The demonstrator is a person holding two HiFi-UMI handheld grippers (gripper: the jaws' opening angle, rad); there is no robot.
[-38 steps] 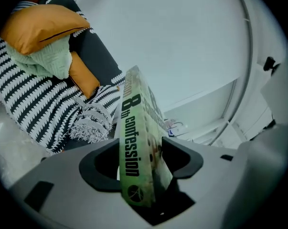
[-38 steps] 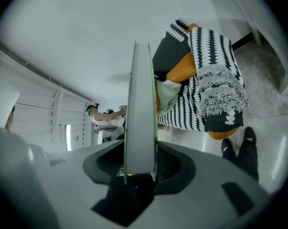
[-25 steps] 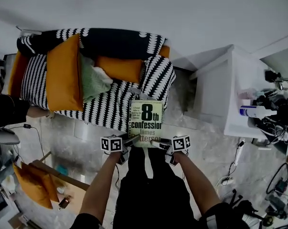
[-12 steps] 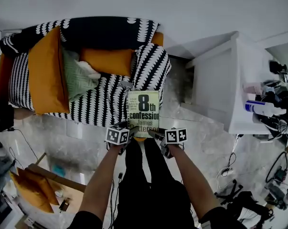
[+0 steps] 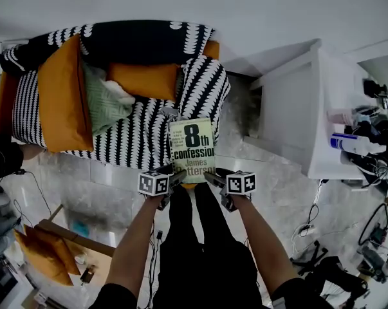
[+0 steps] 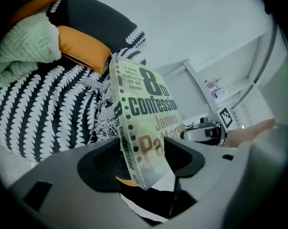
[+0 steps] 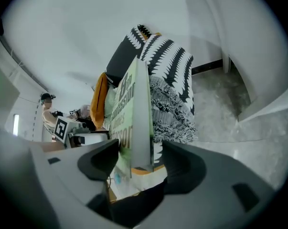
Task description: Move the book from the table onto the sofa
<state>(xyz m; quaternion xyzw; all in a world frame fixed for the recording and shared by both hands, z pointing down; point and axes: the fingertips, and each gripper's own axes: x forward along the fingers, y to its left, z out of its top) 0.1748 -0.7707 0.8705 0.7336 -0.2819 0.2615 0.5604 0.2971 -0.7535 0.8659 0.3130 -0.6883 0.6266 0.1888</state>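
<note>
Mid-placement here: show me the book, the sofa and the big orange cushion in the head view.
book (image 5: pixel 192 145): head view, middle of its front cover.
sofa (image 5: pixel 139 140): head view, striped seat fabric just left of the book.
big orange cushion (image 5: pixel 64 102): head view, middle of its face.

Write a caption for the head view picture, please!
A book at the edge of the striped sofa: left gripper clamps it, right gripper is opening its jaws around it.

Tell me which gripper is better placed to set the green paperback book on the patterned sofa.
Likely left: the left gripper pinches the green paperback book by a corner, while the jaws of the right gripper are opening, clear of it.
</note>
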